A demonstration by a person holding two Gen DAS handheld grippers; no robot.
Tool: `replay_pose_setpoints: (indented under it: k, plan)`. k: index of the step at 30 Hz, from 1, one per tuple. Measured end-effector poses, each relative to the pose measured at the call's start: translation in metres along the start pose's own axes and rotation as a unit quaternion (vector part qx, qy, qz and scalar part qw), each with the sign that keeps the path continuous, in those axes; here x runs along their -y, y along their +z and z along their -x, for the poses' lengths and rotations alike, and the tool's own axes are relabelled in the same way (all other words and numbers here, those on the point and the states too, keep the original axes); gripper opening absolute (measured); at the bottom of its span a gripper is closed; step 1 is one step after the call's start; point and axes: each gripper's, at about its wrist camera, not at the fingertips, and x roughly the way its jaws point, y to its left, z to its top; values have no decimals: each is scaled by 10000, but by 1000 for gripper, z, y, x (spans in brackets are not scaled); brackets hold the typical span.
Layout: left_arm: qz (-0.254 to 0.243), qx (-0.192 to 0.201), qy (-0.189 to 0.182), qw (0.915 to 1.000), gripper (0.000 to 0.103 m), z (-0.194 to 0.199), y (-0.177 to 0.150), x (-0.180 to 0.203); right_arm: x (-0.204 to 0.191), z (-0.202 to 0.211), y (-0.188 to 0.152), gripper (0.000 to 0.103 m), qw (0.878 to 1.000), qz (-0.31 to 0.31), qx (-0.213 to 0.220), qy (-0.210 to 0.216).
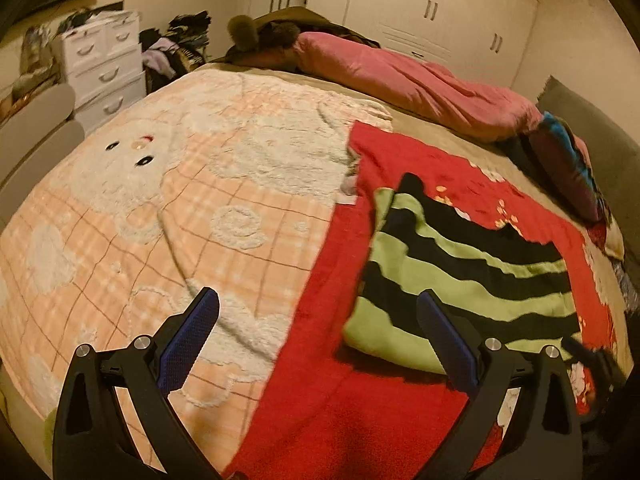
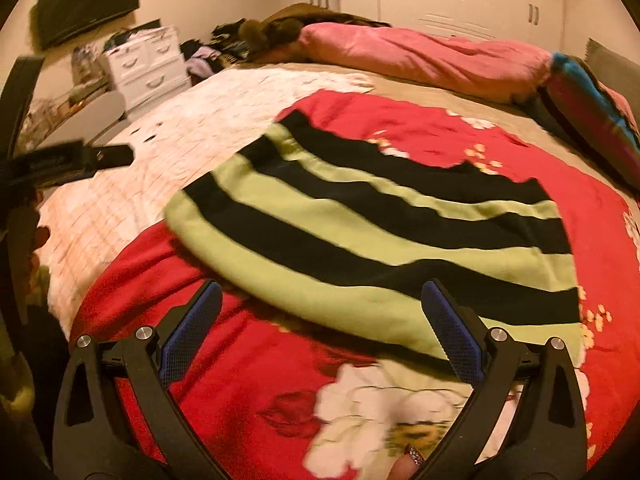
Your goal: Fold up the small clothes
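Both claws, first entry: our right claw (image 2: 320, 320) stands wide apart, blue pads bare, holding nothing; it hangs just short of the near hem of the garment. Our left claw (image 1: 318, 322) is likewise spread wide and empty, poised off the garment's left edge, one pad over the red blanket, the other over the peach blanket

Item, task piece: one striped garment (image 2: 372, 236), lime green with black bands, lying flat on the red floral blanket (image 2: 248, 380). It looks already doubled over; we cannot tell how many layers. Its near edge is a thick green roll, its far edge ragged black

Item, bedding: peach checked blanket (image 1: 132, 216) with white raised figures, left of the garment, overlapped by the red blanket's edge. Pink quilt (image 1: 404, 80) bunched beyond the garment, well apart from it. Dark striped cushion (image 1: 568, 160) beyond and right of the garment

Item, room: white drawer unit (image 1: 104, 64) far beyond and left of the garment; white wardrobe doors (image 1: 432, 12) behind the quilt

Step in hand, as we judge it: between folds, nothing gripped, both claws lining up on the garment

Next move calls for: each claw to drop to a corner of the near hem, pinch all layers without catching the red blanket beneath, then lift and carry that edge across toward the far edge, keeping the two corners level
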Motion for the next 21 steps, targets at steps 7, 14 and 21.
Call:
replay_pose_setpoints:
  k: [7,14,21]
  plan:
    - [386,-238,-145,9989,99,-23,8,-29,-45,-15,5,94,9989,467,-79,7]
    - [389,-242,-496,9977,99,-41,27,-29,-75,-40,11,94,9970,761,-135,39]
    - [620,-461,-659,9948,99,-62,23,-37,-99,-77,8,94,9920,1222,-280,-122]
